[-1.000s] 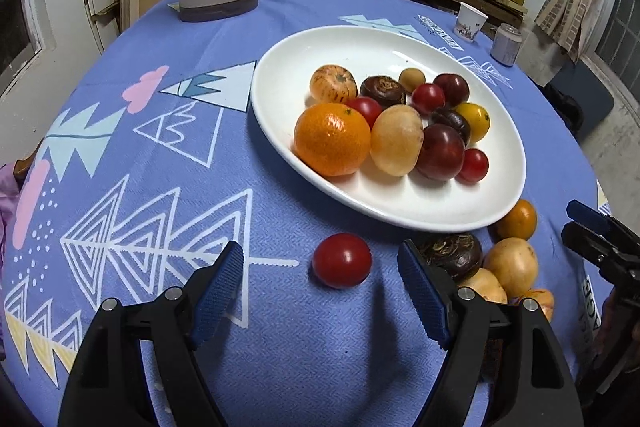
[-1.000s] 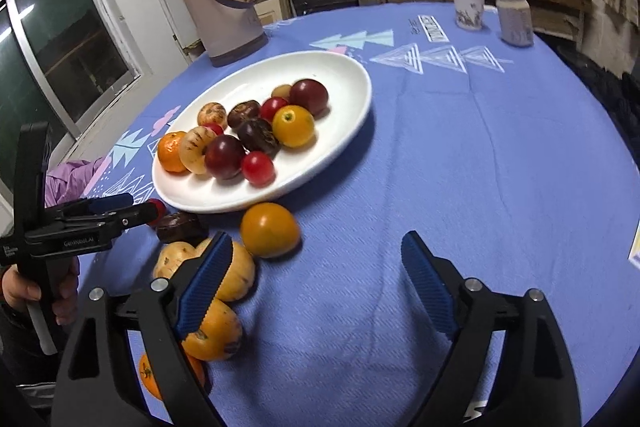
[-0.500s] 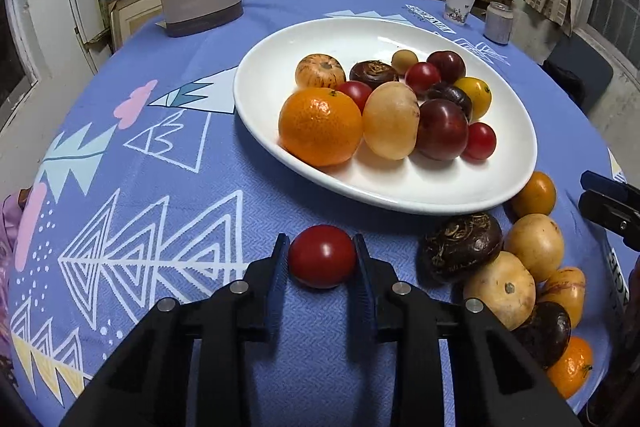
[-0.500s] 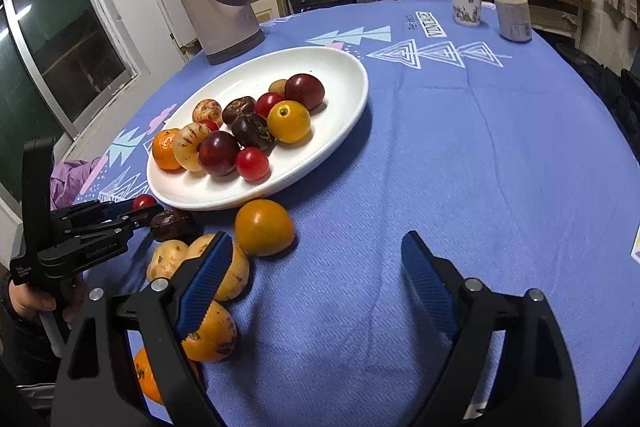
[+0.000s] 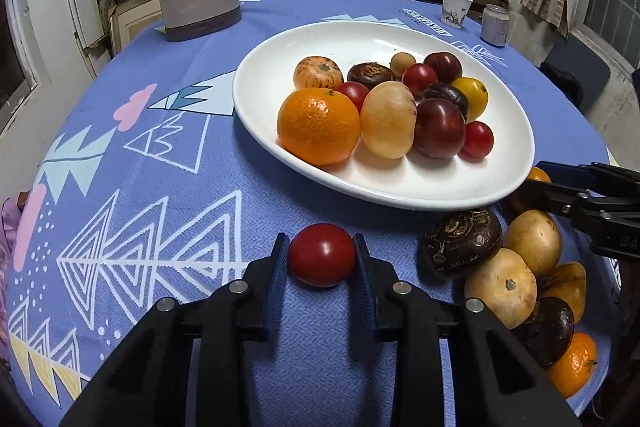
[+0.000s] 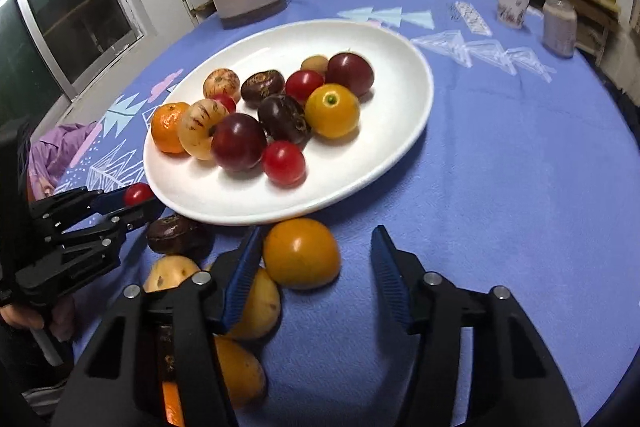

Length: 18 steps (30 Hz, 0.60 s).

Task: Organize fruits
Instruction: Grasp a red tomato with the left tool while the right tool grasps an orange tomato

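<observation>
Left wrist view
My left gripper: ribbed black pads clamped on a glossy round red tomato sitting on the woven blue tablecloth, just in front of the plate.
Plate: smooth white oval; holds a dimpled mandarin, a pale waxy oval fruit, dark plums and small tomatoes.

Right wrist view
My right gripper: blue ridged pads closing around a smooth orange fruit; the left pad touches it, the right stands clear.
Loose heap: tan and wrinkled dark fruits beside it.
</observation>
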Each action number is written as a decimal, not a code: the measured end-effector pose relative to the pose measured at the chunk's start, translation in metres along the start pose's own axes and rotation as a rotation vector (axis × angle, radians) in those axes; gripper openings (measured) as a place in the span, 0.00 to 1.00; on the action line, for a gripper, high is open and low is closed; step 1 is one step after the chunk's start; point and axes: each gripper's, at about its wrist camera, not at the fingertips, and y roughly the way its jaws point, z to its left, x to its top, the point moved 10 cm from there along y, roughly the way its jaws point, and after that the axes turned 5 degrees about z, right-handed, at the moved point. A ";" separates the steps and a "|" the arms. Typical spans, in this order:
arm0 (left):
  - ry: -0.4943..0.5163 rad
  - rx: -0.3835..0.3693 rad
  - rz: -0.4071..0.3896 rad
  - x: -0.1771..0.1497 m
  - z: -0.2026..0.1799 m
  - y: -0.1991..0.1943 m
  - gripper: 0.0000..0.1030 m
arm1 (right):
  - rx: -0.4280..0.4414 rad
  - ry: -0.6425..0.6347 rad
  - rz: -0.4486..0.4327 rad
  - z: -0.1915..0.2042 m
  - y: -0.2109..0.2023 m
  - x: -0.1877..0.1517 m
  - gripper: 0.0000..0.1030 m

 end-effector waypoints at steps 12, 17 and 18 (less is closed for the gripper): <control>-0.020 -0.021 0.017 0.000 0.001 -0.003 0.30 | 0.045 0.022 -0.046 -0.007 -0.027 -0.001 0.37; -0.016 -0.014 -0.020 0.005 -0.001 -0.020 0.30 | 0.028 0.030 -0.081 -0.016 -0.044 0.001 0.37; -0.015 -0.014 -0.032 0.007 -0.001 -0.026 0.30 | 0.027 0.033 -0.087 -0.017 -0.046 0.001 0.37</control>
